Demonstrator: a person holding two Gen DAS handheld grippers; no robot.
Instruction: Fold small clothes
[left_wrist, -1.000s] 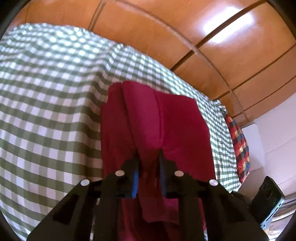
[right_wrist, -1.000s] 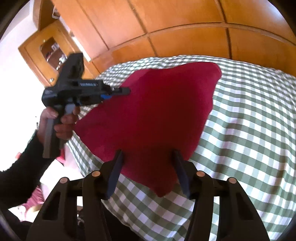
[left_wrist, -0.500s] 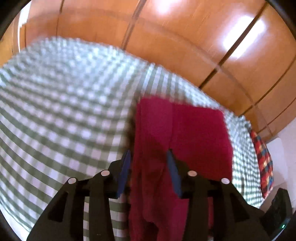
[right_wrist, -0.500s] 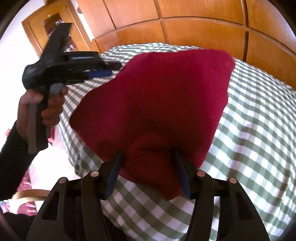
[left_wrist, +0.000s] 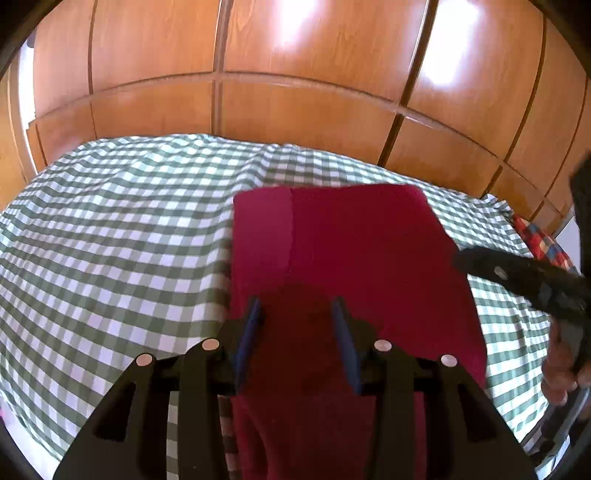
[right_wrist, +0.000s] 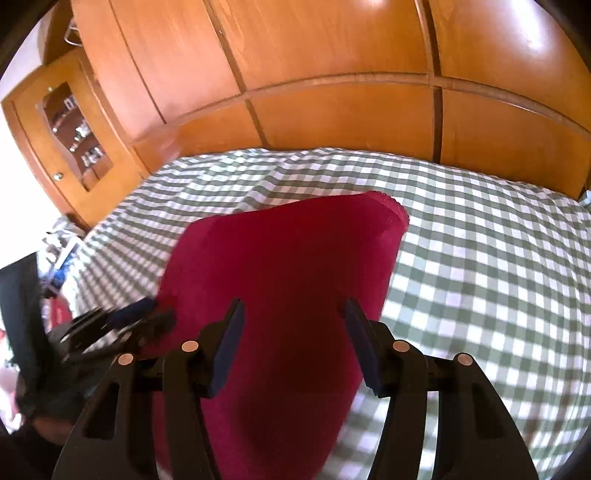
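Wardrobe: a wall of glossy wooden wardrobe doors (left_wrist: 303, 92) rises right behind the bed, so any long sweep away from the person has little room.
Bed: the bed (left_wrist: 110, 236) under its green-and-white checked cover is the working surface; the cover is slightly rumpled but mostly flat.
Red garment: the red garment (left_wrist: 354, 254) lies on the bed just in front of both grippers, already doubled, with a lengthwise fold edge showing near its left side and its near end hanging toward the cameras.
Left gripper: the left gripper (left_wrist: 295, 325) hovers over the near end, jaws partly apart and gripping nothing.
Right gripper: the right gripper (right_wrist: 291, 325) is also partly open and empty, above the cloth's near right part.
Step in hand: likely the next fold; take the near end at both corners together, pinch all layers, lift low and lay it evenly toward the far edge so the stack stays square.
Side cabinet: a glass-fronted cabinet (right_wrist: 70, 125) stands off to the left.
Patterned cloth: a patterned cloth (left_wrist: 543, 243) lies at the bed's right edge, well apart.
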